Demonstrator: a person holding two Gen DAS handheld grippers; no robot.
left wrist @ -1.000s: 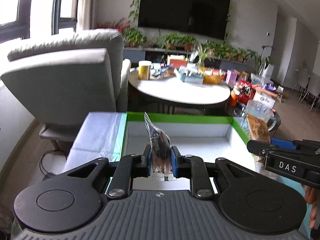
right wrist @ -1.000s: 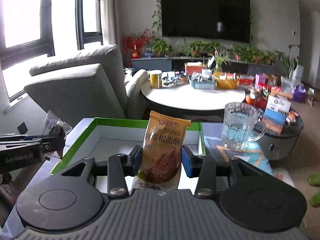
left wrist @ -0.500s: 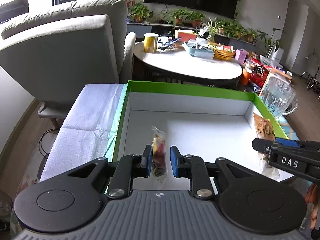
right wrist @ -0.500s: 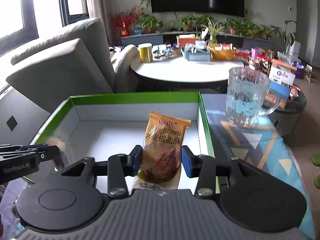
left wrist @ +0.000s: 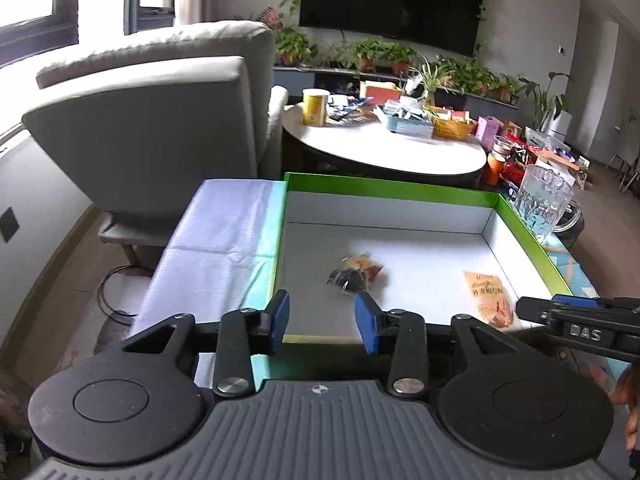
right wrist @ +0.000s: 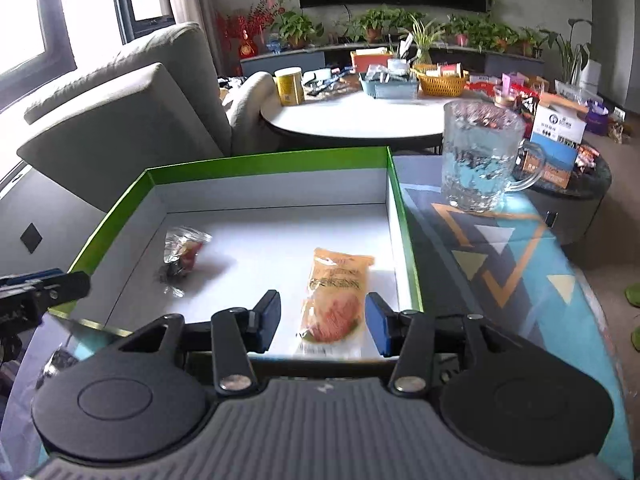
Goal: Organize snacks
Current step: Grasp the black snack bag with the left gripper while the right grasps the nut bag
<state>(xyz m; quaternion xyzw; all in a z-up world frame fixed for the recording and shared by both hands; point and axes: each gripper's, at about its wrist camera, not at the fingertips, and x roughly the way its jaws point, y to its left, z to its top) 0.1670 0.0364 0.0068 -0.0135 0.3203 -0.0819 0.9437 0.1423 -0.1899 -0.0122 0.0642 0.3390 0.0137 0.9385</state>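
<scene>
Two snacks lie inside the shallow green-rimmed white cardboard box [right wrist: 396, 196]: a small clear plastic packet [left wrist: 354, 274] left, an orange foil biscuit packet [right wrist: 336, 292] right. The left claw [left wrist: 322, 322], empty, is opening; the right claw [right wrist: 322, 322] stands spread, pinching nothing. Judging by this, both placements look done.

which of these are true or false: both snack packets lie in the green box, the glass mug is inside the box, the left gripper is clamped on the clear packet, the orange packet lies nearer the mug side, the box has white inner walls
1. Both snack packets lie in the green box. True: the clear packet and the orange packet rest on its floor.
2. The glass mug is inside the box. False: it stands outside, on the patterned table.
3. The left gripper is clamped on the clear packet. False: its jaws are opening, nothing between them.
4. The orange packet lies nearer the mug side. True.
5. The box has white inner walls. True.
</scene>
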